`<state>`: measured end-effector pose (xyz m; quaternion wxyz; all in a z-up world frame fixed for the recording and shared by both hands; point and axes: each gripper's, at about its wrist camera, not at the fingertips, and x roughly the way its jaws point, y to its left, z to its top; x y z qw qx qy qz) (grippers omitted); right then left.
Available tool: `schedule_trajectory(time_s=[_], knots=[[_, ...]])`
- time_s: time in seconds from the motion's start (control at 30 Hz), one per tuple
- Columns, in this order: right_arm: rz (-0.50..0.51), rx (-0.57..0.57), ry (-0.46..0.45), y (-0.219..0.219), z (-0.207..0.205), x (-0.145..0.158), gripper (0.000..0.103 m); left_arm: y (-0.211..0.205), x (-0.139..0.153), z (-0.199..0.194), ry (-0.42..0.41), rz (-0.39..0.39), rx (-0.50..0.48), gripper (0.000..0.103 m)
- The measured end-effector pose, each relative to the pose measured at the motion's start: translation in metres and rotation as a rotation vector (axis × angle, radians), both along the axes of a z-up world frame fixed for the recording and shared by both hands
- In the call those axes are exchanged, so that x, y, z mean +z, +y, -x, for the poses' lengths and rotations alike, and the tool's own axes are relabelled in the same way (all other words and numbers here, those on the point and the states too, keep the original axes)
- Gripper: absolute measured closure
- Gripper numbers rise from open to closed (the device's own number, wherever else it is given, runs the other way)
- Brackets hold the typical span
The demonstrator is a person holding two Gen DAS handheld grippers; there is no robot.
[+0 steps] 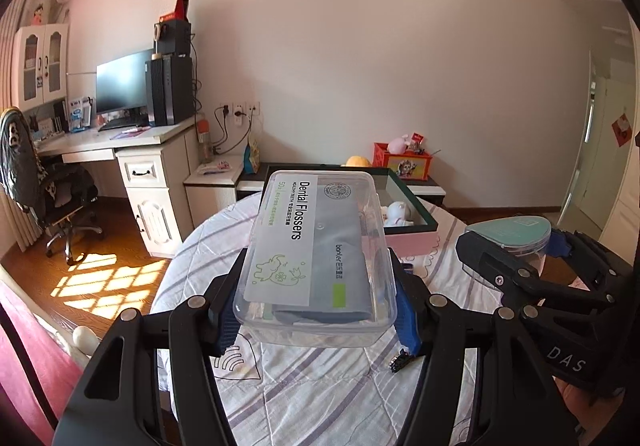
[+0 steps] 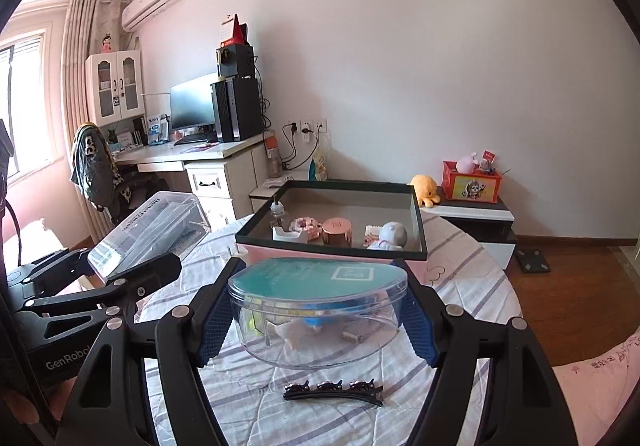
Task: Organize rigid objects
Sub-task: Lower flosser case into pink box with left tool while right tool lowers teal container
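A: Entry on occlusions. The contents of the dental flosser box (image 1: 316, 250) are only partly readable through its clear lid; a grey packet is made out, the rest is blurred. The hair clip (image 2: 333, 390) on the striped cloth (image 2: 460, 278) is seen whole from the right wrist; from the left wrist only one end is caught, under the blue pad.

B: Noted. The items under the teal lid of the round clear container (image 2: 318, 310) are distorted by the curved wall; blue and white pieces are seen, nothing identified. The open pink storage box (image 2: 332, 230) is partly blocked by that container.

A: Jaws of the left gripper (image 1: 316, 310) are closed onto the long sides of the flosser box, which is held off the cloth.

B: Jaws of the right gripper (image 2: 318, 320) are clamped on the round container, also held clear of the cloth, just before the pink box. Both grippers are pitched slightly downward, side by side. Only a sliver of a hand (image 2: 24, 406) is seen at the frame edge.
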<state>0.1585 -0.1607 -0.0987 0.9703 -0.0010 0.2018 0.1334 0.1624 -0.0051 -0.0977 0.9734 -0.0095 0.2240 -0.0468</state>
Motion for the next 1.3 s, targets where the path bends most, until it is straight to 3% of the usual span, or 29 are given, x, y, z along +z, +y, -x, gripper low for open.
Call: schedule_trajectory(time_s=[0.3,0.6,0.9,1.1,1.3], knots=[[0.001,0.009,-0.019,0.003,0.001,0.008,0.029,0.002,0.009,0.001,-0.025,-0.015,0.020,0.041],[0.021,0.016,-0.004,0.005,-0.030,0.003,0.029,-0.006,0.004,-0.033,-0.015,-0.048,0.031,0.041],[0.070,0.030,0.063,0.006,-0.126,-0.010,0.029,-0.012,-0.012,-0.138,0.058,-0.113,0.022,0.041],[0.084,0.053,0.175,0.011,-0.205,-0.040,0.029,-0.008,-0.044,-0.225,0.181,-0.138,0.016,0.041],[0.108,0.057,0.259,0.016,-0.249,-0.072,0.029,-0.009,-0.074,-0.271,0.266,-0.161,0.009,0.041]])
